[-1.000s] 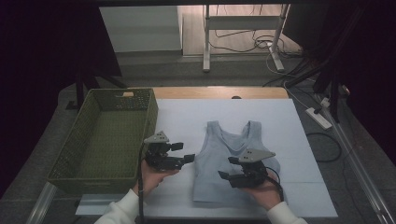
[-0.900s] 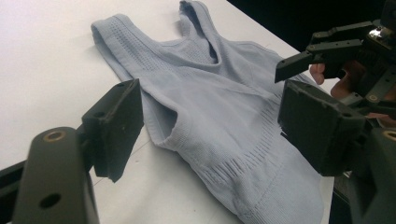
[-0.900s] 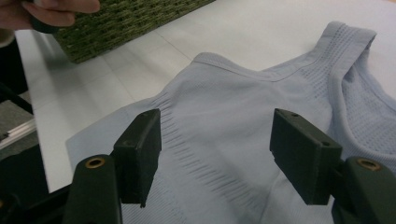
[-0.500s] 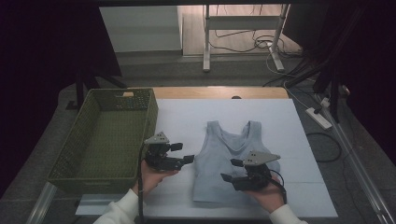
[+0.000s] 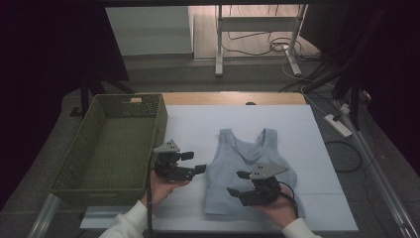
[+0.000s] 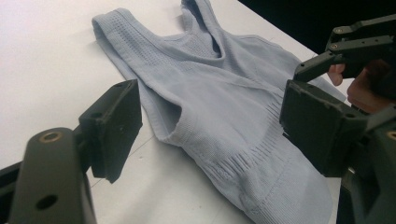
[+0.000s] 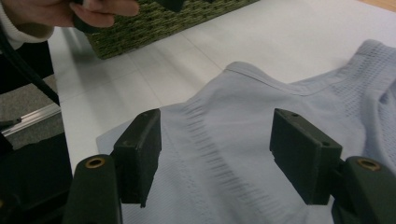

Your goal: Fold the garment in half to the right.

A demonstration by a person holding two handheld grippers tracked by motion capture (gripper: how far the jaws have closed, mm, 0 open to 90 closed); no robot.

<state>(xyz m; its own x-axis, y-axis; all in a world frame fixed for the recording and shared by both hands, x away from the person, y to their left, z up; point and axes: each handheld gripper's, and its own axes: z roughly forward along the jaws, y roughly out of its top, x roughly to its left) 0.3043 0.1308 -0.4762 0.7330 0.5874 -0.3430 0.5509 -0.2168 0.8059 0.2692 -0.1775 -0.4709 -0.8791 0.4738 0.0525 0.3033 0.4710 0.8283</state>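
Garment: a pale blue, sleeveless knitted vest top (image 5: pixel 250 173) lies flat on the white-covered bench (image 5: pixel 198 129), straps pointing away from the person, hem toward the near edge.
Basket: an olive-green woven rectangular basket (image 5: pixel 106 144) stands at the left of the bench, well apart from the vest top.
Left tool (image 5: pixel 198 168): held in the person's left hand (image 5: pixel 163 186), just beside the left side seam of the vest top, pointing across toward it. In the left gripper view its jaws stand wide apart with nothing between the pads; the side of the vest top lies on the bench beyond them.
Right tool (image 5: pixel 235 186): held in the person's right hand (image 5: pixel 277 210) above the lower part of the vest top, near its hem, pointing leftward. In the right gripper view its jaws are spread apart and grip nothing; the ribbed lower cloth lies beneath the gap, whether a jaw tip touches it I cannot tell.
Hands: both forearms come in from the near edge in white sleeves.
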